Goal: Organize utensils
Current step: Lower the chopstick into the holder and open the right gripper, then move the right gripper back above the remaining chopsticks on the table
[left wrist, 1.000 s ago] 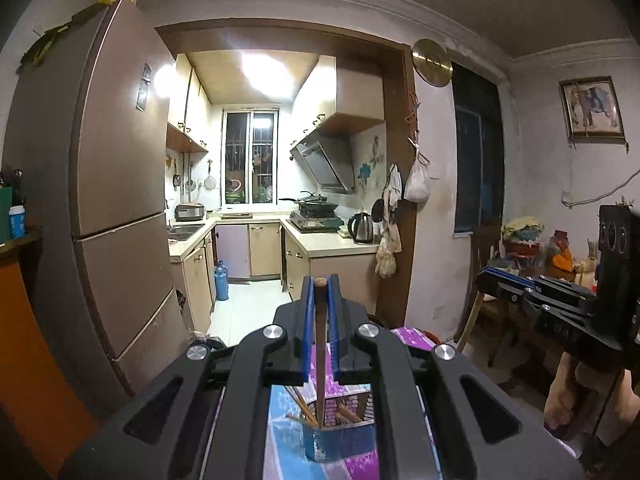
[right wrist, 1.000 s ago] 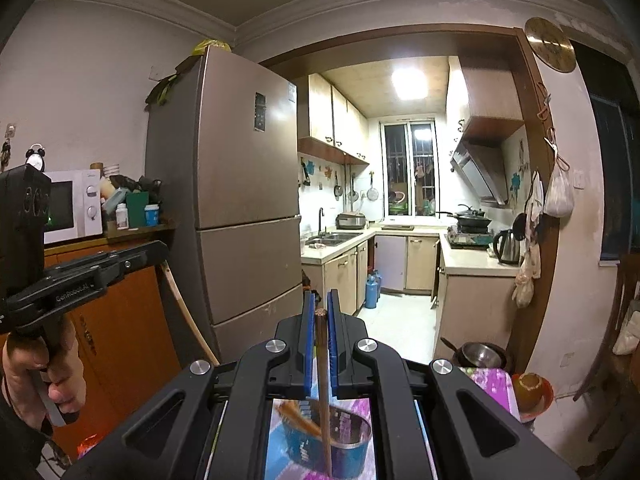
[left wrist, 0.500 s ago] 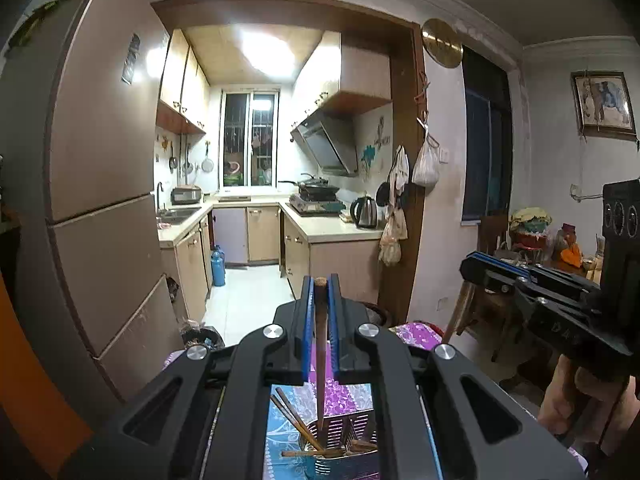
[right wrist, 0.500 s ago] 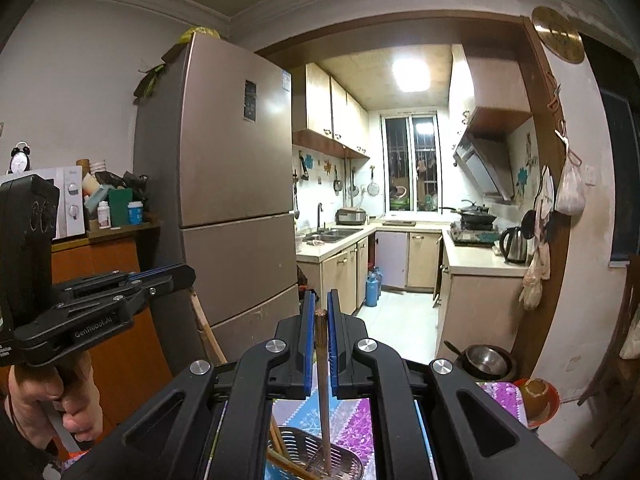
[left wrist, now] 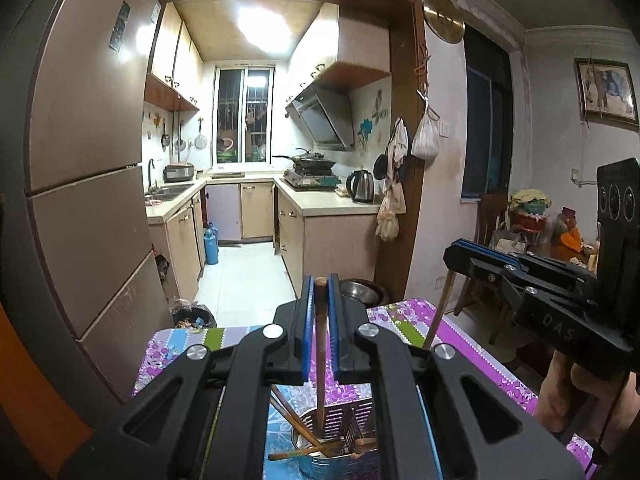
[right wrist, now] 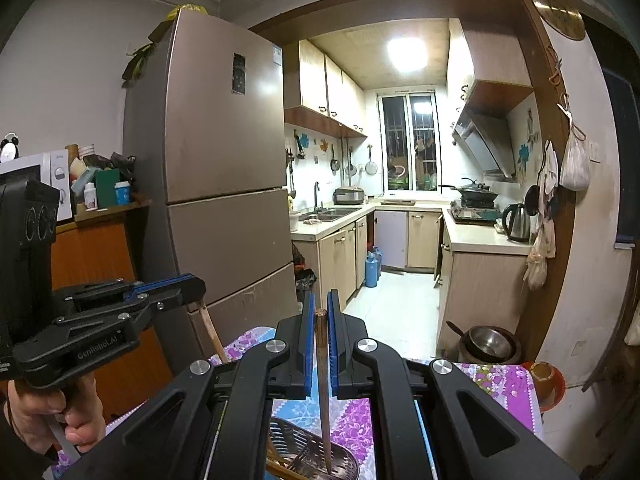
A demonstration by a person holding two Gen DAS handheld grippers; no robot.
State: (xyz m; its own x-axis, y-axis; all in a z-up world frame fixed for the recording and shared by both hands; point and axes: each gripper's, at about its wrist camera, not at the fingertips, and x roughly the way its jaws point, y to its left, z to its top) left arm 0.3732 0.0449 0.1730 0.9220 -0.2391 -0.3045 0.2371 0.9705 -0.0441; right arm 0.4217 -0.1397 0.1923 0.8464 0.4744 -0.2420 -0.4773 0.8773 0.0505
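Note:
My left gripper (left wrist: 320,286) is shut on a brown wooden chopstick (left wrist: 320,360) that hangs point down, its tip inside a perforated metal utensil holder (left wrist: 340,432) with several chopsticks in it. My right gripper (right wrist: 319,314) is shut on another chopstick (right wrist: 324,392) with its tip over the same holder (right wrist: 316,456). The right gripper also shows in the left wrist view (left wrist: 456,258) with its chopstick (left wrist: 438,312). The left gripper shows in the right wrist view (right wrist: 192,286), at the left.
The holder stands on a table with a purple flowered cloth (left wrist: 472,360). Behind are a tall fridge (right wrist: 224,208), the kitchen doorway, a metal pot (right wrist: 490,344) on the floor and a chair (left wrist: 492,216) at right.
Both grippers have tipped downward and come lower over the holder, each with its chopstick. The chopstick tips now reach into the holder.

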